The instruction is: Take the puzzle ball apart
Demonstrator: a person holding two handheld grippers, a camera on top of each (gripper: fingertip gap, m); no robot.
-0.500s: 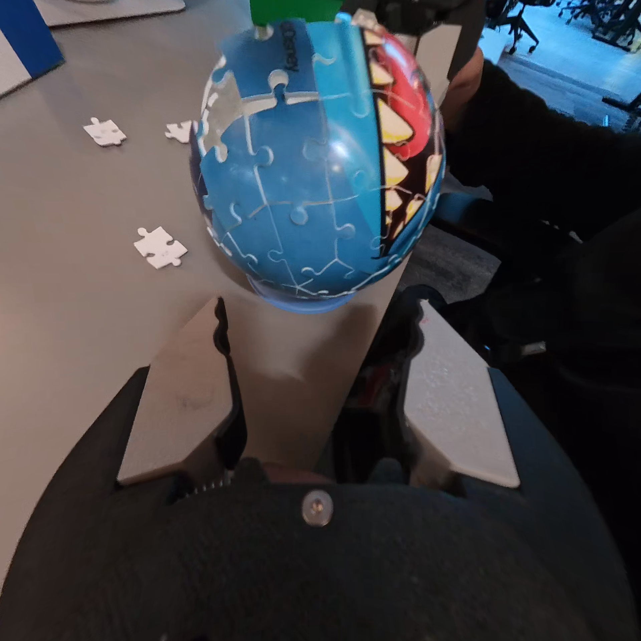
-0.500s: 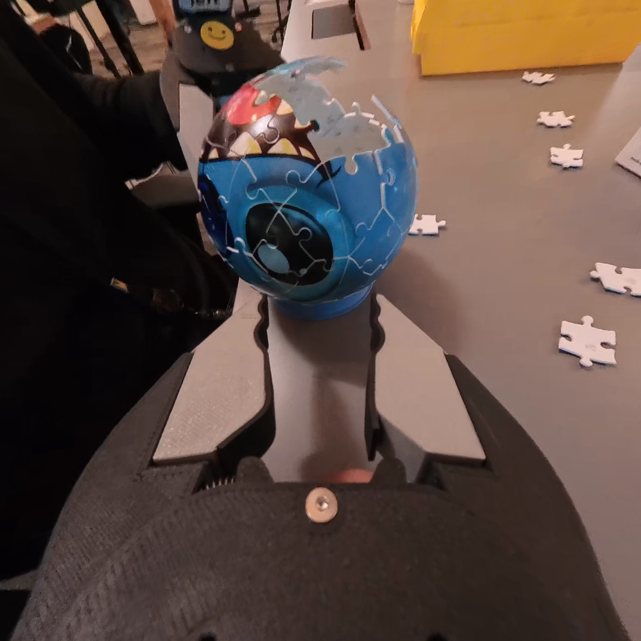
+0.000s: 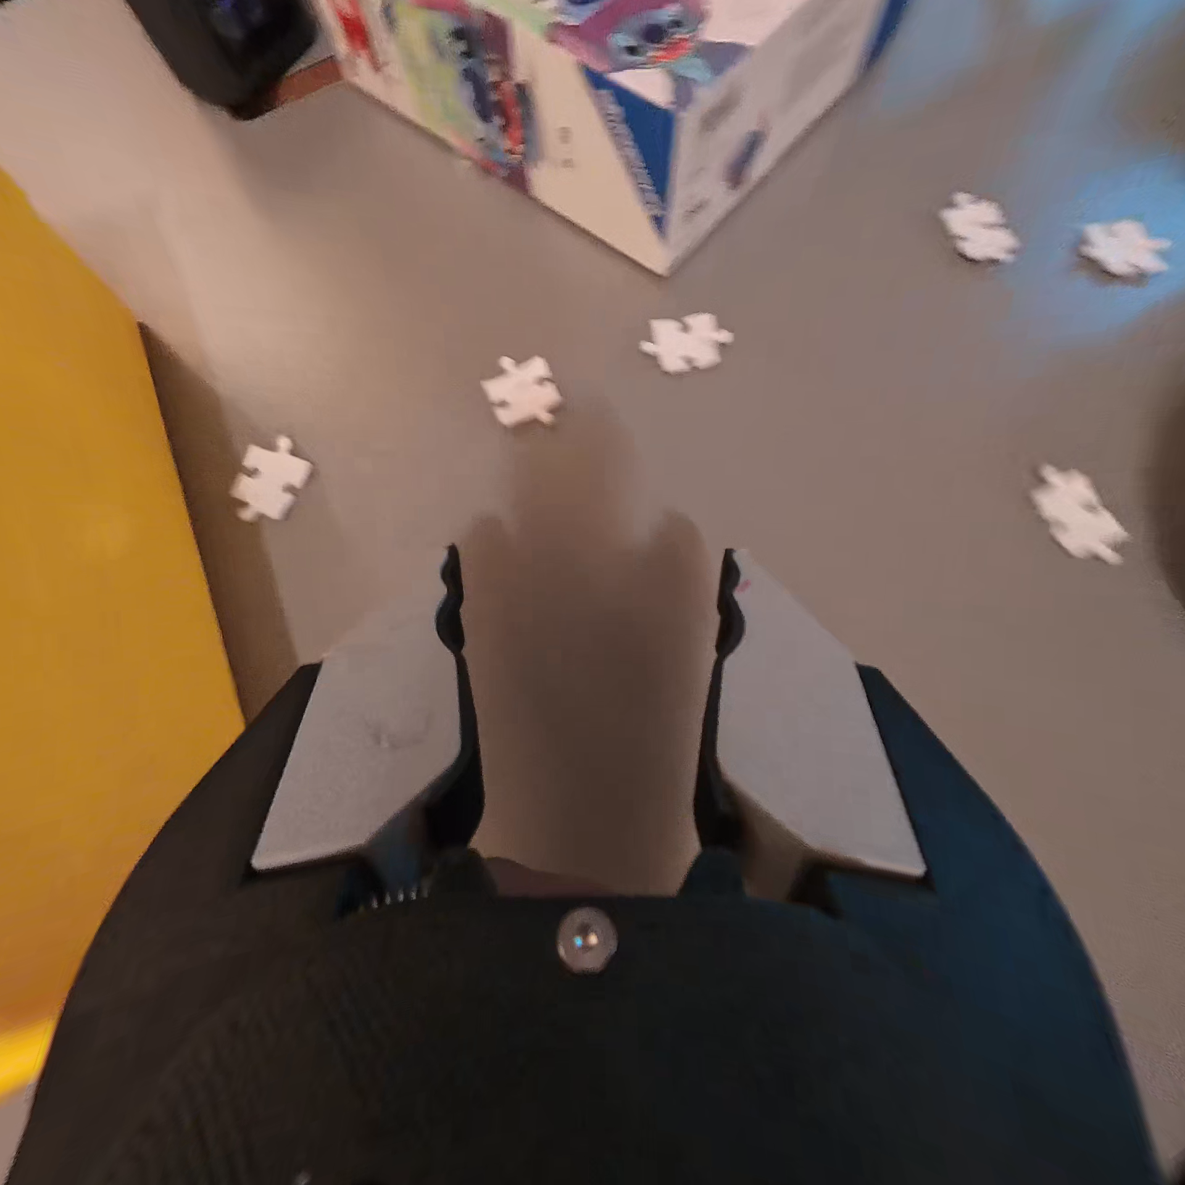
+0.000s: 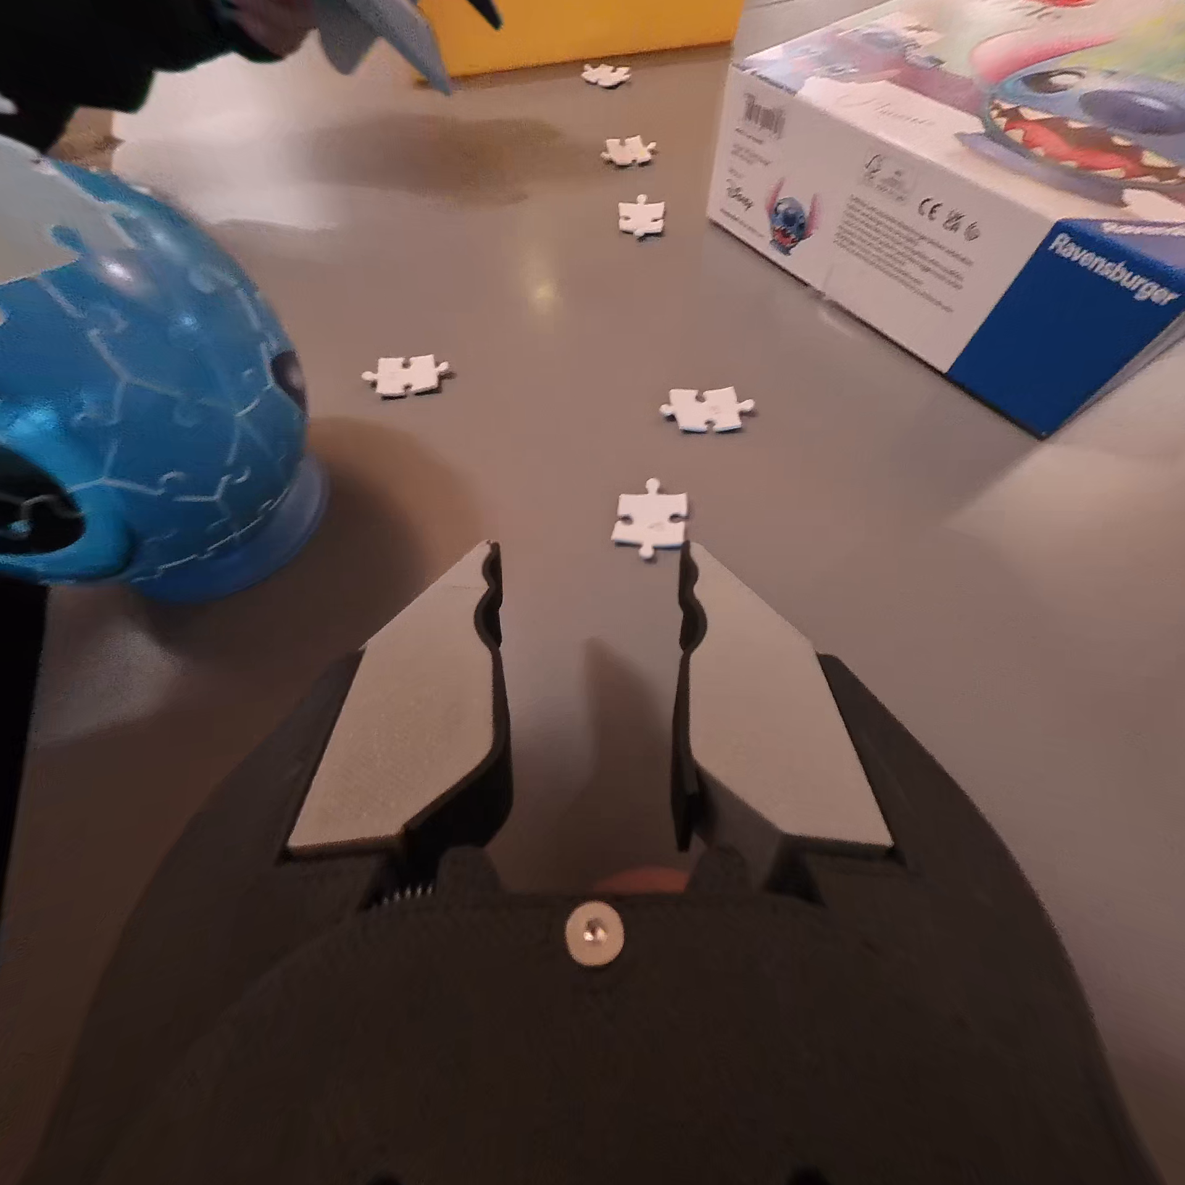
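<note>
The blue puzzle ball (image 4: 141,417) stands on its blue ring base at the left edge of the right wrist view, with a pale patch at its top. My right gripper (image 4: 590,558) is open and empty, low over the grey table to the right of the ball. One white loose piece (image 4: 651,519) lies just ahead of its tips. My left gripper (image 3: 590,554) is open and empty above the table in a blurred view. Its grey fingers (image 4: 385,38) also show at the top left of the right wrist view. The ball is only a blue blur at the left view's right edge.
Several white loose pieces lie on the table (image 3: 522,391) (image 4: 405,375) (image 4: 705,408). The puzzle's printed box (image 4: 930,211) stands at the far right and also shows in the left wrist view (image 3: 577,128). A yellow box (image 3: 77,577) is close on the left. Left tips to right tips: about 35 cm. To the white loose piece (image 4: 651,519): right tips about 6 cm, left tips about 30 cm. The left camera catches it too, in the left wrist view (image 3: 1127,249).
Both grippers have swung away from the ball. The left one now faces the loose pieces and the printed box, its jaws a little narrower. The right one turned right, so the ball sits at its left edge.
</note>
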